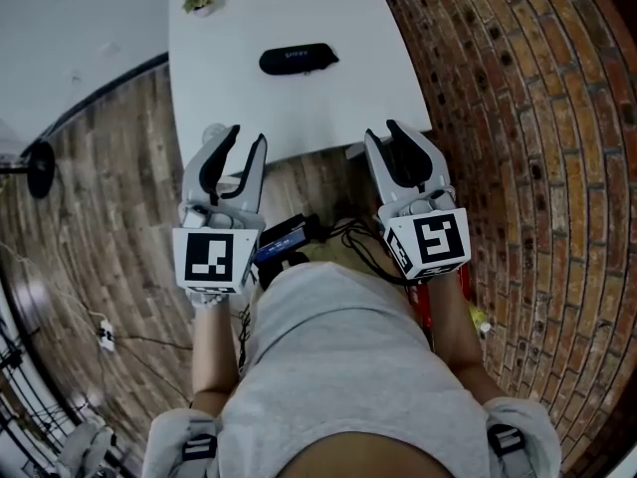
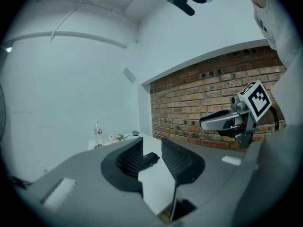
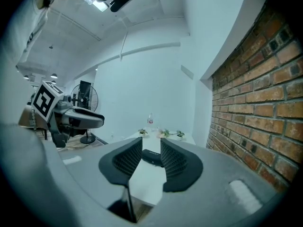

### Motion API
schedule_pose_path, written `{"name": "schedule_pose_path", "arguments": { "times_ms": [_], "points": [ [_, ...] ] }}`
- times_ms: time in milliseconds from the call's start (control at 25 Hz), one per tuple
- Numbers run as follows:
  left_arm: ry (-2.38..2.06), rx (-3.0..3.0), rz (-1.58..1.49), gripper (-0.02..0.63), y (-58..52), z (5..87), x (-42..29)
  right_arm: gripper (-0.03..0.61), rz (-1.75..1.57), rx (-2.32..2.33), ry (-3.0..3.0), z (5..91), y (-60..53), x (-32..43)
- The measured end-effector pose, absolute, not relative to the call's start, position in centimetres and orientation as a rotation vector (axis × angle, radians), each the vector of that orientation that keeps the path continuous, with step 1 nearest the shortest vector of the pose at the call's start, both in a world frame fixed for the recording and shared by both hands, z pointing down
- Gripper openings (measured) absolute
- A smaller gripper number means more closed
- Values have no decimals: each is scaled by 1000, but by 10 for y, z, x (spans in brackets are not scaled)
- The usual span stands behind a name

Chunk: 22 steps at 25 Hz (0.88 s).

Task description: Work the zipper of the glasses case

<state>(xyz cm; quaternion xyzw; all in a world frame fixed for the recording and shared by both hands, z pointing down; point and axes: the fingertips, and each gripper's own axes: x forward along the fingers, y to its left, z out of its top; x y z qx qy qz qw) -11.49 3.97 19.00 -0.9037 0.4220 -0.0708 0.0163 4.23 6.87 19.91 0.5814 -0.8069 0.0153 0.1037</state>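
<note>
The black glasses case (image 1: 298,59) lies zipped shut on the white table (image 1: 219,88), a little beyond the table's middle. My left gripper (image 1: 247,139) hovers at the table's near edge, open, nothing between its jaws. My right gripper (image 1: 383,131) hangs level with it at the near right corner, also open and empty. Both point toward the case, which is well ahead of them. In the left gripper view the case (image 2: 150,159) shows far off between the jaws of the left gripper (image 2: 151,144). The right gripper view frames the case (image 3: 150,157) the same way beyond the right gripper (image 3: 151,144).
Small potted plants (image 1: 202,1) and a bottle (image 3: 150,118) stand at the table's far end. A brick wall (image 1: 518,118) runs close along the right. A black fan base (image 1: 40,167) stands on the wood floor at left; cables and a device (image 1: 289,237) lie at my feet.
</note>
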Motion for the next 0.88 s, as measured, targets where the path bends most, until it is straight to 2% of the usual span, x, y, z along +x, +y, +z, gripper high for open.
{"name": "schedule_pose_path", "arguments": {
  "times_ms": [880],
  "points": [
    [1484,-2757,-258,120,1,199,-119,124,54,1520,-2399,226,13,45]
  ]
}}
